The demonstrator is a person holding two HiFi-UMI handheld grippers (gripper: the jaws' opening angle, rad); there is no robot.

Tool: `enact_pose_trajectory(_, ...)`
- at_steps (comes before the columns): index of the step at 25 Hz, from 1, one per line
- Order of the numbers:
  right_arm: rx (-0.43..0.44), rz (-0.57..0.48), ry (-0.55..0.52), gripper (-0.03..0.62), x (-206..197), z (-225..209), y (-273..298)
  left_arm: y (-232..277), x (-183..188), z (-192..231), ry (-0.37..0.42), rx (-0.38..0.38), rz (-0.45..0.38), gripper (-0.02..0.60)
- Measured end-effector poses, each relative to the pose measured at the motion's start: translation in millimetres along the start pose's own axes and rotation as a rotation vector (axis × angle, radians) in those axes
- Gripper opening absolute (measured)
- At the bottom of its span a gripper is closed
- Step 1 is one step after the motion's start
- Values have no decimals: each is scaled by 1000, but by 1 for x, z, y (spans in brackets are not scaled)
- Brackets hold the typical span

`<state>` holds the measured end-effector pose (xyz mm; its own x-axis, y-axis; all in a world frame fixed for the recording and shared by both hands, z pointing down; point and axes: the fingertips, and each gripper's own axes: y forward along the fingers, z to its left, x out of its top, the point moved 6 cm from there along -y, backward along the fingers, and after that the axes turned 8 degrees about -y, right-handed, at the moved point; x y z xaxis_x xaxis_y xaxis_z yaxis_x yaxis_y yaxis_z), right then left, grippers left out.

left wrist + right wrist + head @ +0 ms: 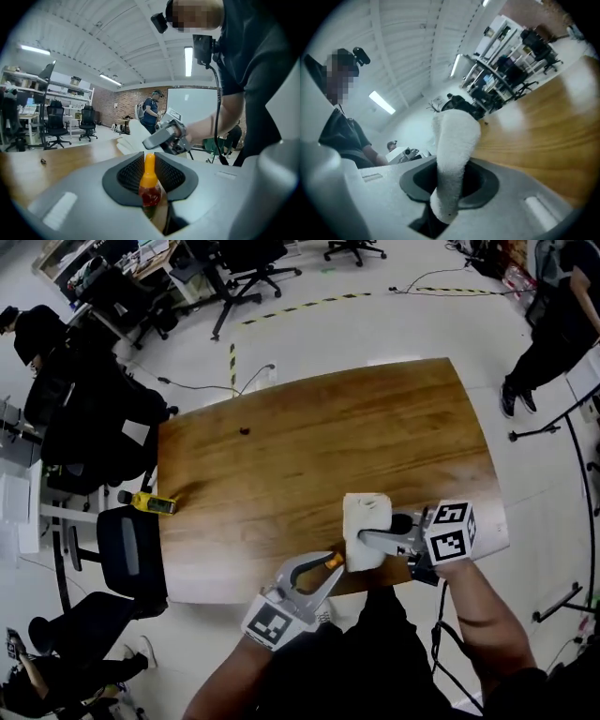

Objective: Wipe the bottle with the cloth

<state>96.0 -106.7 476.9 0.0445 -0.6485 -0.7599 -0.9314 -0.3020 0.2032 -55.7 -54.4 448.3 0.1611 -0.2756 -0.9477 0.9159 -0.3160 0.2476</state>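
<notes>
Our left gripper (328, 570) sits at the lower centre of the head view, its jaws narrow and clamped on the bottle (334, 562). In the left gripper view the pads press on the bottle's (149, 185) red lower part, and the orange cap stands clear between them. Our right gripper (370, 540), just to the right of it, is closed on the cloth (366, 521). The right gripper view shows the white cloth (454, 154) pinched low between the pads and rising in a thick fold past the jaw tips. Both are held over the near edge of the table (328, 446).

We judge the wipe is just starting: the cap lies just beside the cloth's lower left corner, and we cannot tell whether they touch. The next move calls for laying the cloth's face against the exposed neck and rubbing along it. Since the pads cover much of the body, we think a turn or a regrip will be needed to reach the rest.

The bottle's long axis runs along the left jaws. Its cap points away from the gripper, toward the upper right of the head view, at the cloth.
</notes>
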Motion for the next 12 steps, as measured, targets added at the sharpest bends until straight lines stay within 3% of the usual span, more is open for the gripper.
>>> enact_pose_trajectory(5,208,236,-94,84,19,-14,51,2,1,0,-39,27,27,80)
enact_pose_trajectory(12,432,473,-238,84,5,-11,103,-1,-2,4,-104,87,19,83)
